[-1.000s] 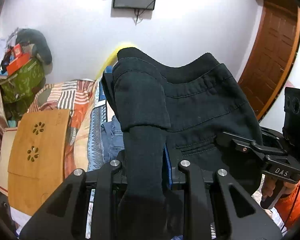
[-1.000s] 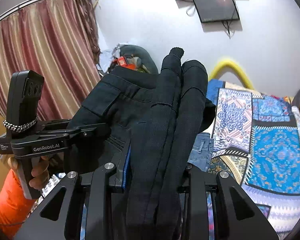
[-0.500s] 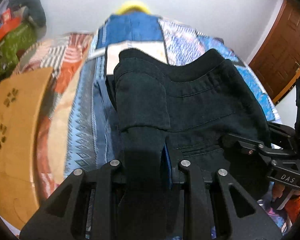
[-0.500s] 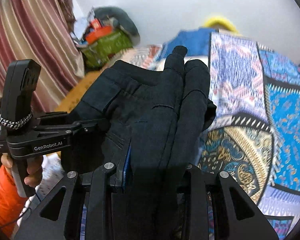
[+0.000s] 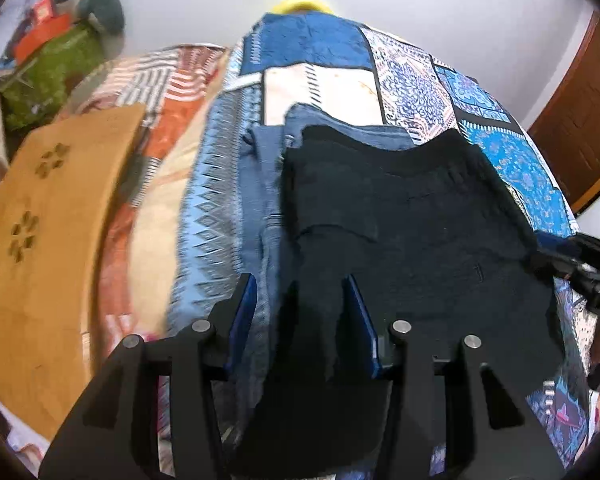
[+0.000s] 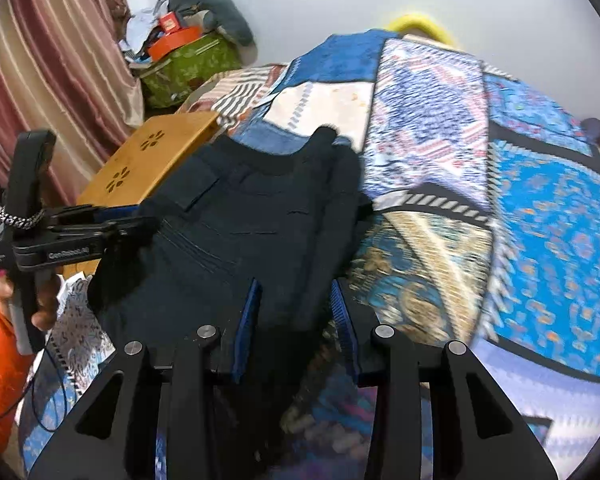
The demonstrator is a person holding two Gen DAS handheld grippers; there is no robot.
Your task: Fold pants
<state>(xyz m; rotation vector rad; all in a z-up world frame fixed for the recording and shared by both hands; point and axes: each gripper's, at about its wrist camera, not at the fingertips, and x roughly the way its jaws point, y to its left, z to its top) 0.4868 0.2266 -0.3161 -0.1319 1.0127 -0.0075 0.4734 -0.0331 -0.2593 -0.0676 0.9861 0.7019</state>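
Pants (image 5: 412, 240), black and folded, lie on the bed (image 5: 512, 160), partly over blue jeans (image 5: 268, 184). Both tools are letting go: the left gripper (image 5: 300, 320) and the right gripper (image 6: 294, 316) have their jaws opening, with cloth between the pads but slack in them. To finish well, I would spread the jaws fully and draw straight back, so the folded edge is not dragged. Counted: one pair of black pants, one of jeans, two grippers, one wooden board (image 5: 40, 248).
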